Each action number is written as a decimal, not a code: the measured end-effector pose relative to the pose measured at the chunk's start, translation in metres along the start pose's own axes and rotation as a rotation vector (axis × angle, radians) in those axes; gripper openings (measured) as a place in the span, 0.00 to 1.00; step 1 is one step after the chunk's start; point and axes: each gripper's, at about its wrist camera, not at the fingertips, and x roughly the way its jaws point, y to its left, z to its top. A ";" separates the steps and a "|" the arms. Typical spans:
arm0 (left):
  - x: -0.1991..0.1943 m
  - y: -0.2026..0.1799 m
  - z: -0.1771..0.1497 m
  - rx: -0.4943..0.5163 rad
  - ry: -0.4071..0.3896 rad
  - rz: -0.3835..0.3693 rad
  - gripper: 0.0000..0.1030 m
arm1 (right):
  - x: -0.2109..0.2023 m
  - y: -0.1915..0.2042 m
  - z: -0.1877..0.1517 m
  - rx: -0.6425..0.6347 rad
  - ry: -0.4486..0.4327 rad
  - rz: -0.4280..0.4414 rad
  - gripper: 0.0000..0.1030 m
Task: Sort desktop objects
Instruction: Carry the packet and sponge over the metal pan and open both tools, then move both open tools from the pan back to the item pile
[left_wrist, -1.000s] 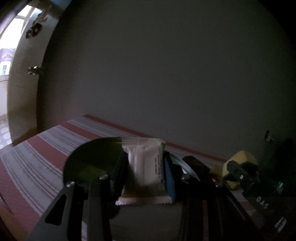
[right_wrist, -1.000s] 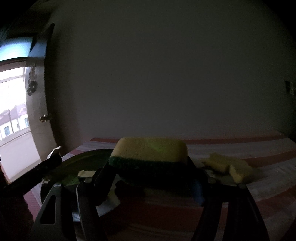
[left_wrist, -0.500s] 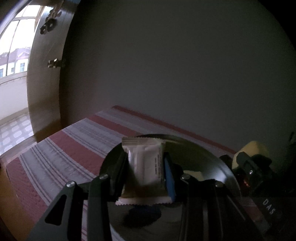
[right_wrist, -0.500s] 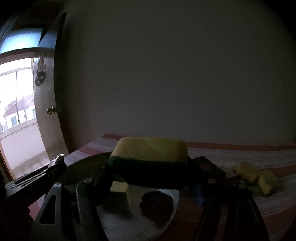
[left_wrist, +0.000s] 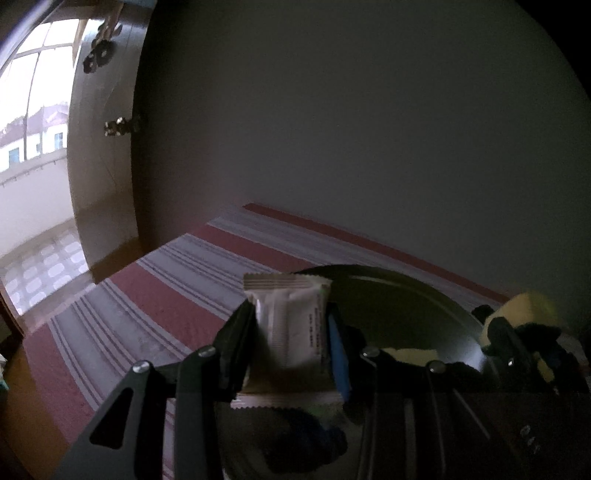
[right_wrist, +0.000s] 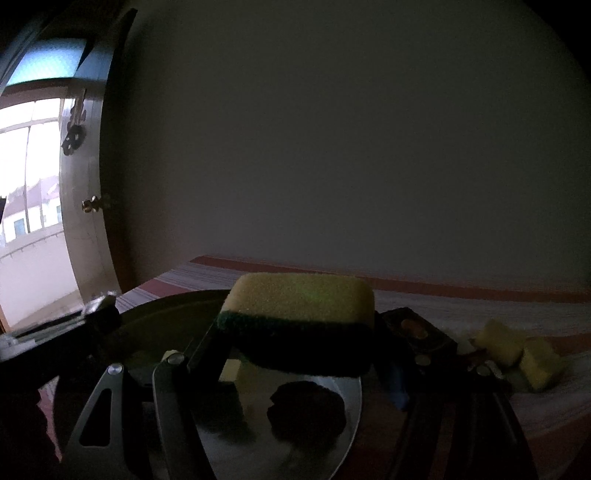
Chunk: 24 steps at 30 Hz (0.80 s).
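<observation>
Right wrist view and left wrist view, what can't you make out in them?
- Print on the white packet, left wrist view: too small.
- Dark lump on the plate, right wrist view: too dim to identify.
- Plate's near part, both views: hidden by the tongs.
- Sponge underside, right wrist view: in shadow.

Printed text on white sachet (left_wrist: 291, 328) too small to read; sachet's lower sides hidden by left gripper (left_wrist: 291, 325) fingers. Near part of metal plate (left_wrist: 413, 299) hidden behind gripper body. Sponge (left_wrist: 524, 306) at right blurred, partly hidden behind right gripper's black parts. Right view: underside of sponge (right_wrist: 299, 310) lost in shadow; dark lump on plate (right_wrist: 306, 410) too dim to identify; small dark box (right_wrist: 417, 328) partly hidden behind gripper finger, its top marking unclear. Plate (right_wrist: 343, 435) cut by bottom edge
</observation>
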 end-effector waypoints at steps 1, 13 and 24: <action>0.001 -0.001 0.000 0.007 0.000 0.012 0.36 | 0.002 0.002 0.000 -0.003 0.004 0.001 0.71; 0.001 -0.003 0.005 -0.018 0.023 0.085 0.73 | -0.001 0.006 -0.001 -0.009 -0.031 0.013 0.87; -0.002 0.000 0.005 -0.033 0.004 0.126 0.96 | -0.012 0.001 -0.003 0.017 -0.073 0.012 0.88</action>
